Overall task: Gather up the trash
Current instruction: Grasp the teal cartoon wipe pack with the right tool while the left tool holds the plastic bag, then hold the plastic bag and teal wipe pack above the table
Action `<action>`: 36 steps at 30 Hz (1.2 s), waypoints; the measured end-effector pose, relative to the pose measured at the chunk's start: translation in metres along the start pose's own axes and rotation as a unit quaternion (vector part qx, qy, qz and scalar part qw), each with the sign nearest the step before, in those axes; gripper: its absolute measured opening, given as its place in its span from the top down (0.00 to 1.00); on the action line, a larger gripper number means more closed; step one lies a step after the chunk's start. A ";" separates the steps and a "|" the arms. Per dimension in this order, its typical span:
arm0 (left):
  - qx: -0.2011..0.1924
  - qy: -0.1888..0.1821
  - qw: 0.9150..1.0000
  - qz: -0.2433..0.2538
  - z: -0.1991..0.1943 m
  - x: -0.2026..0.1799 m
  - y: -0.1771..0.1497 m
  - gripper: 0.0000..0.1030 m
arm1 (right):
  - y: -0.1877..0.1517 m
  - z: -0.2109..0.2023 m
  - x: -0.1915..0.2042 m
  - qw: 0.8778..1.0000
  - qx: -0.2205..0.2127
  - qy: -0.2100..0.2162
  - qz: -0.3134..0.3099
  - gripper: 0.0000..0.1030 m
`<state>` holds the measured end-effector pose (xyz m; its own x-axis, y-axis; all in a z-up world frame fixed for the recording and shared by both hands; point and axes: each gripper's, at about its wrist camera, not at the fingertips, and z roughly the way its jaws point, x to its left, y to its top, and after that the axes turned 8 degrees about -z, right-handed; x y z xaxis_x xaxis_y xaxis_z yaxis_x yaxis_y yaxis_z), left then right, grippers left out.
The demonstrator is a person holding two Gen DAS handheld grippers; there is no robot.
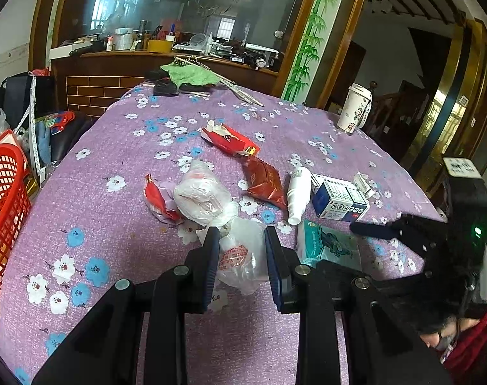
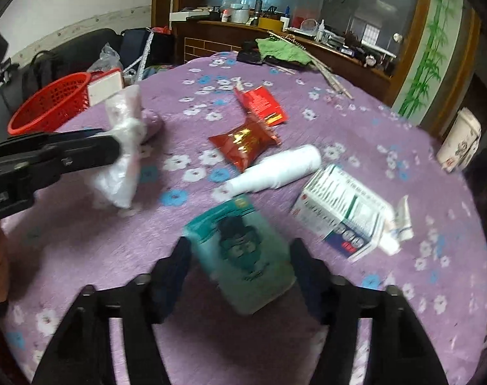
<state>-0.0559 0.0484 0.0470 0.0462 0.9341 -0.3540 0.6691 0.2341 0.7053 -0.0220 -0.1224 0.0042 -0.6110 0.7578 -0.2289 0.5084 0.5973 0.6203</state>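
Observation:
My left gripper (image 1: pixel 241 240) is shut on a clear plastic bag (image 1: pixel 240 256) that trails to a crumpled clear wad (image 1: pixel 201 192) on the purple flowered tablecloth (image 1: pixel 115 224). From the right wrist view the left gripper (image 2: pixel 111 147) holds the bag (image 2: pixel 121 166) just above the cloth. My right gripper (image 2: pixel 240 253) stands open, its fingers either side of a green tissue pack (image 2: pixel 243 250) lying flat. Other litter: a red wrapper (image 1: pixel 156 199), a torn red carton (image 1: pixel 230 139), a dark red snack pouch (image 1: pixel 264 181), a white bottle (image 1: pixel 298 192) and a blue-and-white box (image 1: pixel 339 200).
A red mesh basket (image 1: pixel 2 208) sits off the table's left edge. A paper cup (image 1: pixel 354 109) stands at the far right edge. A green cloth (image 1: pixel 188 73) and sticks lie at the far end, with a cluttered wooden counter behind.

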 end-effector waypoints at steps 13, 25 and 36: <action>0.006 -0.001 1.000 -0.001 0.004 -0.001 0.001 0.74 | -0.009 0.006 0.004 0.997 0.025 0.057 0.047 0.48; 0.013 0.005 1.000 -0.003 0.008 -0.001 0.002 0.74 | -0.020 -0.034 0.003 0.988 -0.016 -0.002 0.155 0.67; -0.003 0.027 0.999 0.028 -0.025 -0.028 -0.012 0.74 | -0.043 -0.109 0.018 0.974 -0.090 -0.037 0.204 0.67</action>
<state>-0.0838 0.0266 0.0640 0.0441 0.9589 -0.2803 0.6618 0.1821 0.7272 -0.1210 -0.1635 0.0548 -0.3313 0.9434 0.0159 0.5819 0.1911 0.7905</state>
